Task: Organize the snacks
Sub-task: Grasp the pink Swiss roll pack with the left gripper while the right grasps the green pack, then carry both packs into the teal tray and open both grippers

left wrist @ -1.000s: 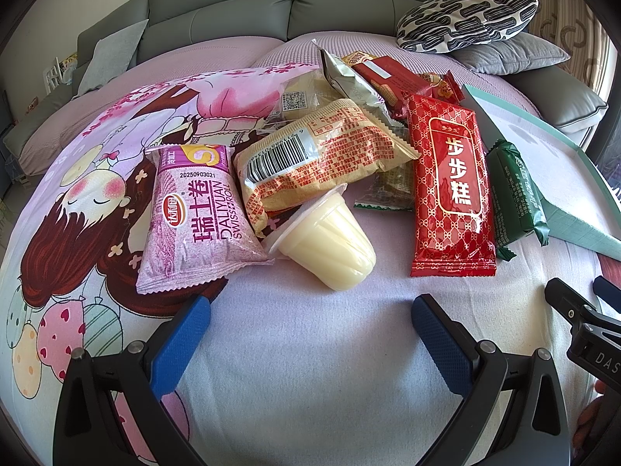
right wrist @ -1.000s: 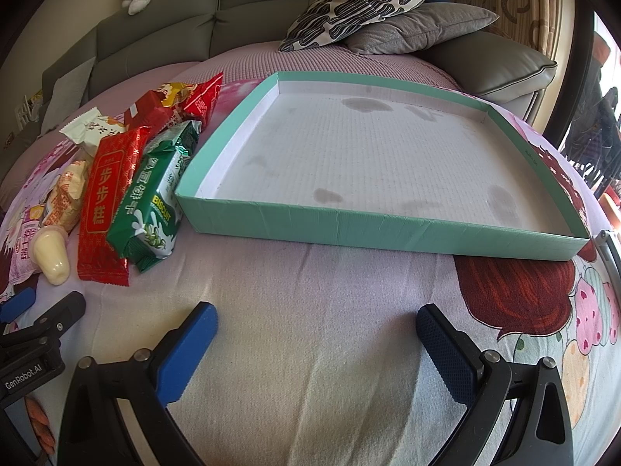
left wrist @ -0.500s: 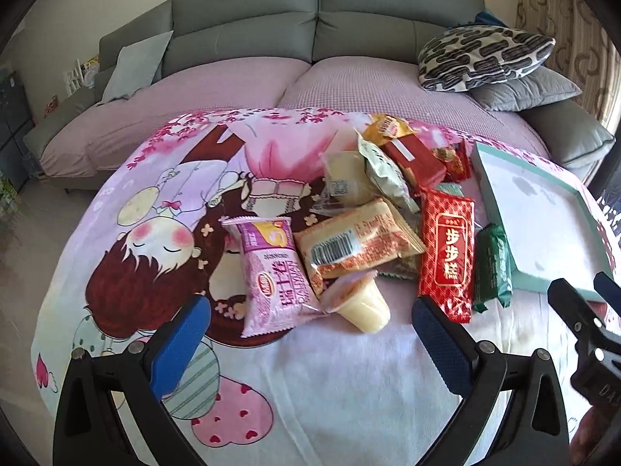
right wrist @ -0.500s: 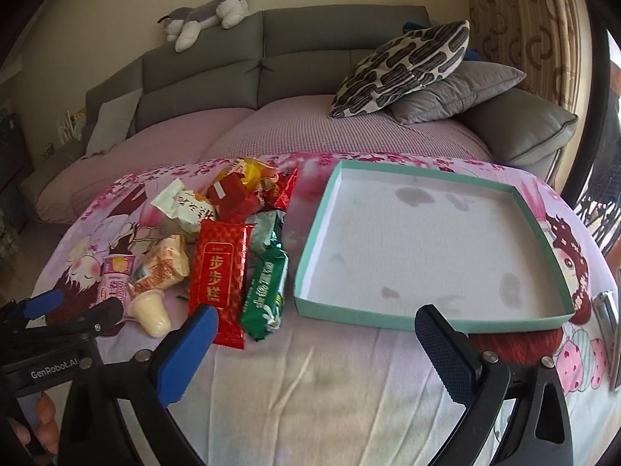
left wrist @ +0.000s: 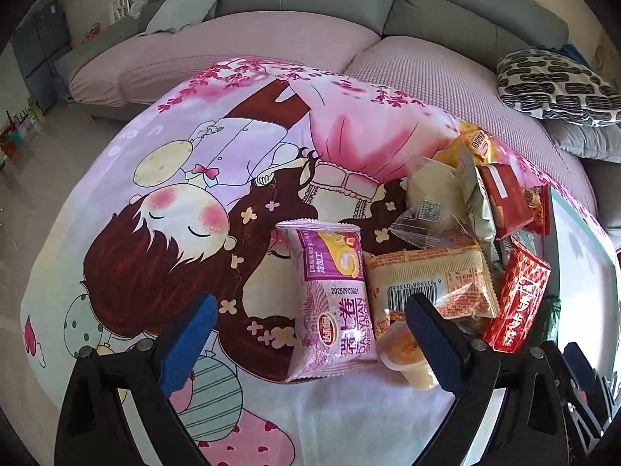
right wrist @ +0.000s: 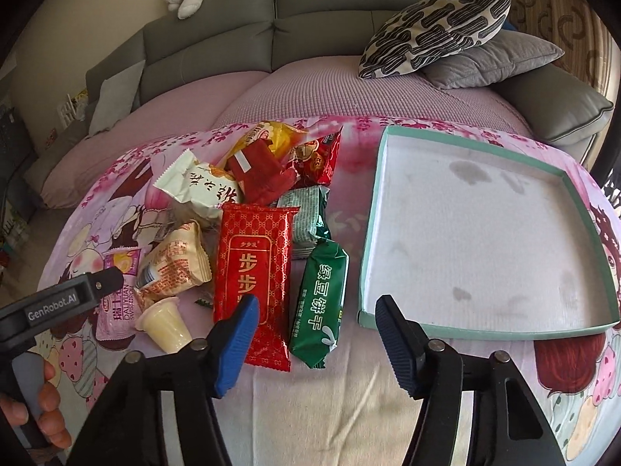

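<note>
A pile of snack packets lies on a cartoon-print blanket. In the left wrist view my open left gripper (left wrist: 310,334) hovers over a purple swiss-roll packet (left wrist: 333,303), with a jelly cup (left wrist: 411,361) by its right finger and a beige packet (left wrist: 431,283) beyond. In the right wrist view my open right gripper (right wrist: 314,338) hovers over a green mung-bean biscuit packet (right wrist: 320,303), next to a long red packet (right wrist: 254,275). A shallow teal tray (right wrist: 372,233) with a white inside lies to the right, with nothing in it.
More packets lie behind: white (right wrist: 202,186), red (right wrist: 264,171), yellow (right wrist: 271,136) and pale green (right wrist: 306,213). A grey sofa (right wrist: 310,19) with a patterned cushion (right wrist: 438,27) and grey cushion (right wrist: 496,58) stands behind. The left gripper's body (right wrist: 58,303) shows at left.
Both grippers have risen and drawn back from the blanket. The left one has swung left over the purple packet. The right one has swung left from the tray to the green packet, its jaws narrower.
</note>
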A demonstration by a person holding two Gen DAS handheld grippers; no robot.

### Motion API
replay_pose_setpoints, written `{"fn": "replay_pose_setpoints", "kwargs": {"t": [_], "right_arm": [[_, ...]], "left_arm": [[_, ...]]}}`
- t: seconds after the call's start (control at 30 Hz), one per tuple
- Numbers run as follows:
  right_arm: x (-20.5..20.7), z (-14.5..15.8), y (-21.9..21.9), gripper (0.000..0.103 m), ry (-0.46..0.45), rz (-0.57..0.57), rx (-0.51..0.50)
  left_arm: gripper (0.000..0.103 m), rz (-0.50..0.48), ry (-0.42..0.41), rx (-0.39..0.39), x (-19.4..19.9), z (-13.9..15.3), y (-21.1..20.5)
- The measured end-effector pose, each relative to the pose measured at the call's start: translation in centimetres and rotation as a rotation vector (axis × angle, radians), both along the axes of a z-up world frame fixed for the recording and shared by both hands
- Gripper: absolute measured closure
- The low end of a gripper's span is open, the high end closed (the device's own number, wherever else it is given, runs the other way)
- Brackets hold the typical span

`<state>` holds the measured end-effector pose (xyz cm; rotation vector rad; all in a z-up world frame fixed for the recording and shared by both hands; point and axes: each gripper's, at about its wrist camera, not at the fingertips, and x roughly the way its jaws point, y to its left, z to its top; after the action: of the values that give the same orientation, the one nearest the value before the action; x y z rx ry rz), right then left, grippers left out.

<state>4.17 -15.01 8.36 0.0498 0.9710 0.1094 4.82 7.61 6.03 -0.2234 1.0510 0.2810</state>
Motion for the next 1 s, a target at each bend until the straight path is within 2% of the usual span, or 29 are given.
{"fn": "replay_pose_setpoints", "kwargs": {"t": [0.1, 0.17, 0.23, 0.27, 0.3, 0.33, 0.37, 0.6, 1.0], "right_arm": [[0.2, -0.5, 0.1, 0.055, -0.007, -0.013, -0.019], [0.2, -0.5, 0.2, 0.056, -0.008, -0.012, -0.029], [0.1, -0.5, 0.3, 0.063, -0.011, -0.007, -0.025], [0.0, -0.5, 0.3, 0.065, -0.013, -0.01, -0.03], [-0.1, -0.5, 0.2, 0.072, -0.015, -0.007, -0.024], [-0.1, -0.6, 0.0, 0.074, -0.003, -0.002, 0.006], [0.0, -0.8, -0.2, 0.075, 0.01, -0.002, 0.036], [-0.1, -1.1, -0.8, 0.076, 0.004, -0.025, 0.075], [-1.5, 2.3, -1.4, 0.077, -0.102, -0.016, 0.117]], "left_arm": [[0.008, -0.002, 0.009, 0.028, 0.7, -0.7, -0.1], [0.025, -0.007, 0.028, 0.026, 1.1, -1.5, -0.1], [0.029, -0.005, 0.047, 0.012, 1.4, -2.4, 0.0], [0.035, -0.001, 0.051, 0.007, 1.4, -2.7, 0.1], [0.041, -0.003, 0.05, -0.012, 1.5, -3.0, 0.2], [0.054, -0.004, 0.054, -0.035, 1.6, -3.3, 0.3], [0.059, -0.003, 0.062, -0.05, 1.7, -3.6, 0.3], [0.064, 0.019, 0.03, -0.039, 1.0, -3.0, 0.5], [0.065, 0.03, -0.092, -0.027, -0.6, 0.8, 0.2]]}}
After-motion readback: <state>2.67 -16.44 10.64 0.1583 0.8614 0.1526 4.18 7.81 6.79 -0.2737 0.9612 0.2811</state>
